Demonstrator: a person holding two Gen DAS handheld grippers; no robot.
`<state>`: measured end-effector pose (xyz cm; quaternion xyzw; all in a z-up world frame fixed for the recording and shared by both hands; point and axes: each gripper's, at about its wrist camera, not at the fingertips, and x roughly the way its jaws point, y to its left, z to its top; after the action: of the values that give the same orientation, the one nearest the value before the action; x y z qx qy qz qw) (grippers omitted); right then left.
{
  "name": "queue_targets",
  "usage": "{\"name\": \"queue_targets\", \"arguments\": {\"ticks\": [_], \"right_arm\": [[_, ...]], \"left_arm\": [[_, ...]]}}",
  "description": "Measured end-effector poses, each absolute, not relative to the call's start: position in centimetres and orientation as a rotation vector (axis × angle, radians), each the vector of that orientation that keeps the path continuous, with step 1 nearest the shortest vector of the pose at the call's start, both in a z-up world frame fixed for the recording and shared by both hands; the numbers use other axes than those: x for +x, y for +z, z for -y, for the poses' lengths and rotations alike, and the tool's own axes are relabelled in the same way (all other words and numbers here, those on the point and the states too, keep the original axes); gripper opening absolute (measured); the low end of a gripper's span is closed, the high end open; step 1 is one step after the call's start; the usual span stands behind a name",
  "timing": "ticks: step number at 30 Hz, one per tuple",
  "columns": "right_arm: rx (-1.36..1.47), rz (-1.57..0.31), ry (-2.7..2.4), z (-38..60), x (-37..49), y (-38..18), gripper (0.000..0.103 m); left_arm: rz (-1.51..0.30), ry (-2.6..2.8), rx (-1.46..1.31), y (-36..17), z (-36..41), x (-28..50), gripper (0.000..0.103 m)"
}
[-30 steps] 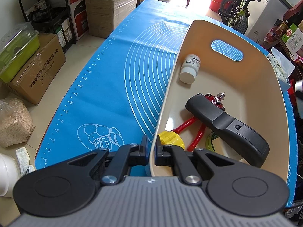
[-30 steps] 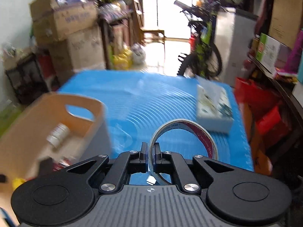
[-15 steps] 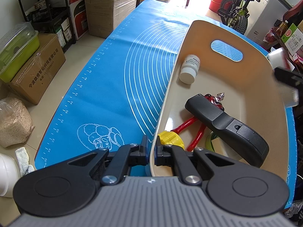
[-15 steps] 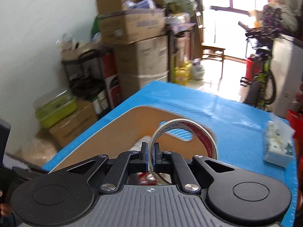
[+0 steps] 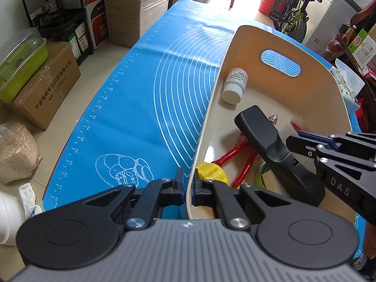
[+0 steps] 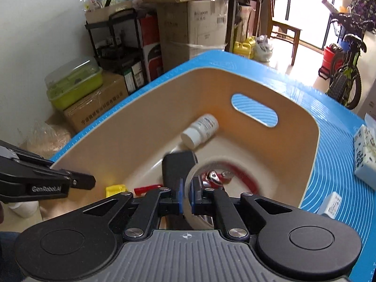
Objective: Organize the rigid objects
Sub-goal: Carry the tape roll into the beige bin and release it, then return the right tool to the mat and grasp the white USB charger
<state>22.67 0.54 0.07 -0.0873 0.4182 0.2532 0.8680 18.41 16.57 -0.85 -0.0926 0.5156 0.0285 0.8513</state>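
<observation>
Presently catalogued, largest item first.

Blue baking mat [image 5: 131, 108]: covers the table, printed with white rings and a ruler edge; carries everything below.

Beige bin [image 6: 131, 127]: plastic, with a handle slot in its far wall; stands on the mat. Left gripper [image 5: 186, 189] is clenched on its near rim, one finger inside and one outside, steadying it.

Black handheld device [image 5: 270, 145]: long, lying diagonally across the bin floor, over red-handled pliers [image 5: 235, 157].

Tape roll [image 6: 199, 188]: pale ring with red lining, blurred, inside the bin's mouth above the pliers. It stands between the pads of the right gripper [image 6: 186, 196], whose jaws have just been opening; a gap shows at the pads, so the roll looks released or all but released.

White pill bottle [image 6: 201, 130]: on its side by the far wall. Yellow block [image 5: 211, 172]: near corner, just behind the left fingers. Green-rimmed tape reel [image 5: 262, 176]: partly hidden under the device.

Tissue pack [image 6: 365, 155]: on the mat outside the bin, well apart.

Step in hand, as judged: depositing the tape roll. Next move calls for widening the jaws fully, lifting clear of the bin, then fetching any rigid piece left on the mat.
</observation>
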Motion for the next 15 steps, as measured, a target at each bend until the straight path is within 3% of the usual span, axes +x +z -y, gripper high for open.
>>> {"name": "queue_targets", "arguments": {"ticks": [2, 3, 6, 15], "right_arm": [[-0.160, -0.863, 0.522, 0.2, 22.8, 0.4, 0.028], [-0.147, -0.851, 0.518, 0.7, 22.8, 0.7, 0.039], [-0.125, -0.797, 0.502, 2.5, 22.7, 2.1, 0.054], [-0.051, -0.705, 0.325, 9.8, 24.5, 4.6, 0.061]], "left_arm": [[-1.086, 0.060, -0.195, -0.9, -16.5, 18.4, 0.007], [-1.086, 0.060, -0.194, -0.9, -16.6, 18.4, 0.007], [-1.086, 0.060, -0.195, -0.9, -16.6, 18.4, 0.007], [-1.086, 0.058, -0.199, -0.8, -16.6, 18.4, 0.007]]}}
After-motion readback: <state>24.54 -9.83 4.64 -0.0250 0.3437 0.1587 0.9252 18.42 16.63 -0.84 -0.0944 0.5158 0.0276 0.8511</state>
